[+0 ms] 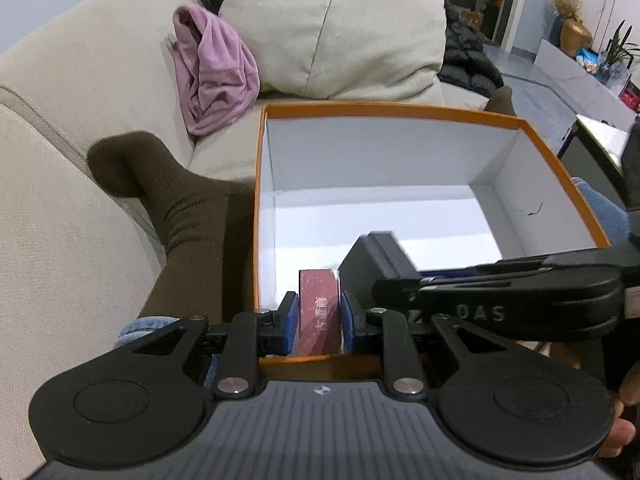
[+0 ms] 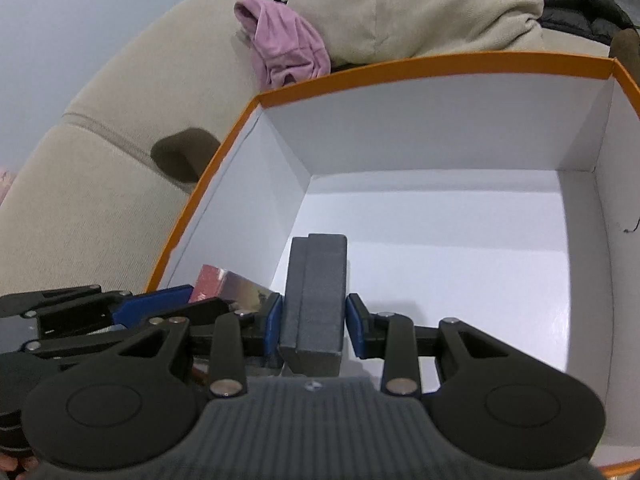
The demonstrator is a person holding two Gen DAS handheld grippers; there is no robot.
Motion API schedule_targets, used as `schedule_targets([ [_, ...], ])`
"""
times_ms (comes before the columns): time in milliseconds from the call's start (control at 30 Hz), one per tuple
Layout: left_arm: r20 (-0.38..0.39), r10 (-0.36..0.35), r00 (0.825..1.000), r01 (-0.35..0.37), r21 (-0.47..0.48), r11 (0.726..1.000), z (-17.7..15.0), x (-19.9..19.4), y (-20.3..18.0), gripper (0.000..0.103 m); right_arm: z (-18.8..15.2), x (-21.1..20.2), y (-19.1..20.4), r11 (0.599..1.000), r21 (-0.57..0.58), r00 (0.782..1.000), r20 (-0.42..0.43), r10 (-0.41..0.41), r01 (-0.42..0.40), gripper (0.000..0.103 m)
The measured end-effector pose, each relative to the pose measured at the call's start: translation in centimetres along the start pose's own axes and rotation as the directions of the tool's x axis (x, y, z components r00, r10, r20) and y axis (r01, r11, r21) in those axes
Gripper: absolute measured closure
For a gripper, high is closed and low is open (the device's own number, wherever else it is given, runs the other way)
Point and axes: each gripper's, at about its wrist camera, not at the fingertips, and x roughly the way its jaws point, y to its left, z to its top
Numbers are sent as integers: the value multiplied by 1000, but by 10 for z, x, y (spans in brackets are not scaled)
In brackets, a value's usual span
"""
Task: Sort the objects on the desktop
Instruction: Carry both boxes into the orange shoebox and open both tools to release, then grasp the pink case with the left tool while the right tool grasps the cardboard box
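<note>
The left gripper (image 1: 319, 316) is clamped on a red pack (image 1: 318, 308). The pack's long axis runs forward along the fingers, and its far end points into the box (image 1: 384, 110), just over the near rim. White writing on the pack's top is too blurred to read. The right gripper (image 2: 314, 322) holds a grey case (image 2: 316, 300) between its blue pads (image 2: 274, 322); the left pad touches the case, while the right pad seems slightly apart. The case also points forward, over the white floor of the box. Its near end is hidden behind the gripper body. In the left view, the letters "DAS" are readable on the right gripper. A brown sock (image 1: 176, 204) lies on the sofa (image 1: 60, 220), beside the box.
</note>
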Motion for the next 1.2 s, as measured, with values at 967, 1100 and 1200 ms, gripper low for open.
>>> schedule_targets([
  [967, 127, -25, 992, 49, -195, 980, -34, -57, 33, 73, -7, 10, 5, 981, 153, 991, -54, 125, -116, 52],
  [1100, 127, -50, 991, 70, -157, 985, -46, -70, 16, 64, -12, -24, 13, 994, 47, 995, 36, 94, -96, 52],
  [1200, 119, -81, 990, 94, -104, 990, -59, -78, -1, 51, -22, -56, 20, 996, -35, 991, 105, 88, -85, 52],
])
